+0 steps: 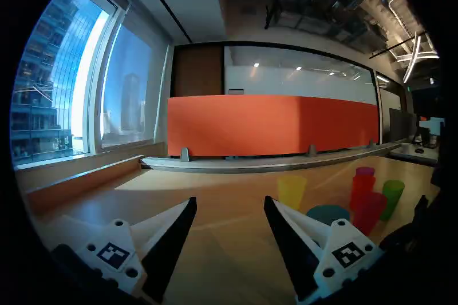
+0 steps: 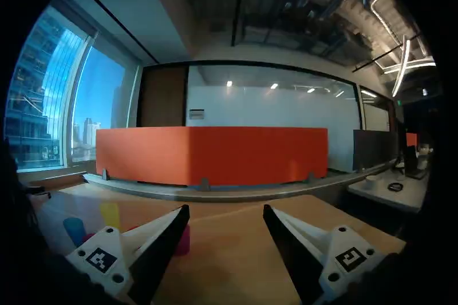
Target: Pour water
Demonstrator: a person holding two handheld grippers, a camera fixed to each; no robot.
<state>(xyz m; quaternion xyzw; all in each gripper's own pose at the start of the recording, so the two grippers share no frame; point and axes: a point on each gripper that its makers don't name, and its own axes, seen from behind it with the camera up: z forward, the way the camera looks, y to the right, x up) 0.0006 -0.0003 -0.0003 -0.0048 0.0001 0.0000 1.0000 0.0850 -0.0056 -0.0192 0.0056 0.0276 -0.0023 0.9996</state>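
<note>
Two pairs of white, black-edged fingers are held spread apart above the pale wooden tabletop [image 1: 229, 259]: the left gripper [image 1: 229, 201] and the right gripper [image 2: 225, 209]. In the left gripper view, translucent plastic cups are grouped just beyond, to the right: a teal cup [image 1: 328, 213], a red cup [image 1: 369, 209], a yellow cup [image 1: 292, 190] and a green cup [image 1: 393, 195]. Farther back, the desk is bounded by a long orange partition panel [image 1: 275, 125].

Both views: low over desk [image 1: 229, 202] | face orange partition [image 1: 269, 125] | shared: partition, cups [image 1: 366, 196]
</note>
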